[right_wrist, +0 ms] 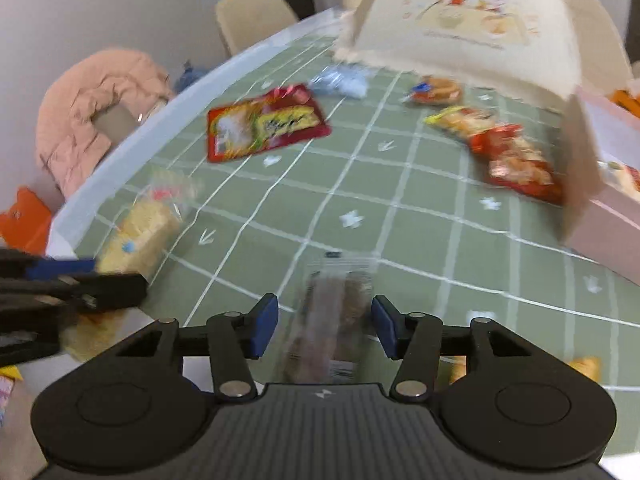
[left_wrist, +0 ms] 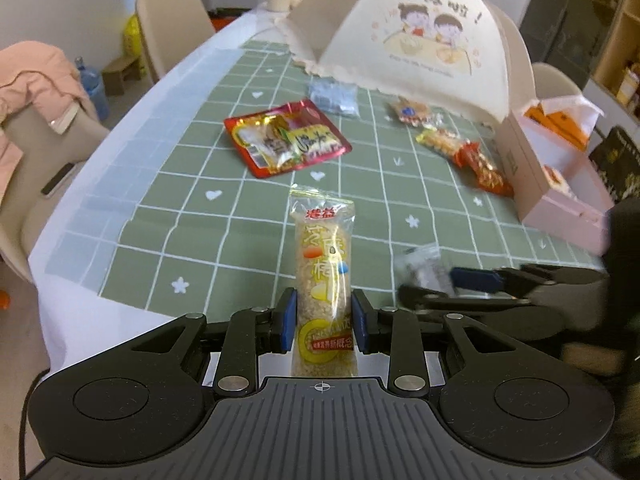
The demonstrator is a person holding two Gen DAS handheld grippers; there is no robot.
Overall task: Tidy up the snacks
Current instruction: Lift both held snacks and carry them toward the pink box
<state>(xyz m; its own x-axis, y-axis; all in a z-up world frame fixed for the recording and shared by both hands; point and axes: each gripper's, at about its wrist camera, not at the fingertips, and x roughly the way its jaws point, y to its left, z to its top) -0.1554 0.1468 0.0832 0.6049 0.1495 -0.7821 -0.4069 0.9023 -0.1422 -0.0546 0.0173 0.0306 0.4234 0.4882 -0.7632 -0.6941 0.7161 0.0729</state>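
Snacks scattered on green grid-pattern tablecloth (left_wrist: 192, 216); left gripper (left_wrist: 324, 322) clamps clear-wrapped yellow cereal bar (left_wrist: 323, 264) (red characters 港益 on top); right gripper (right_wrist: 325, 326) jaws apart around blurred clear packet of dark bars (right_wrist: 334, 312), pads not touching.

The table (left_wrist: 168, 216) wears a green checked cloth (left_wrist: 256, 208) over white. On it lie a red snack packet (left_wrist: 286, 138), a pale blue packet (left_wrist: 334, 96), small orange and red snack bags (left_wrist: 464, 152), a cream food cover (left_wrist: 416, 36) and a pink box (left_wrist: 556, 184).

Mid green cloth (left_wrist: 360, 216) bare – passable; food cover (left_wrist: 420, 40), pink box (left_wrist: 560, 184) block far right.
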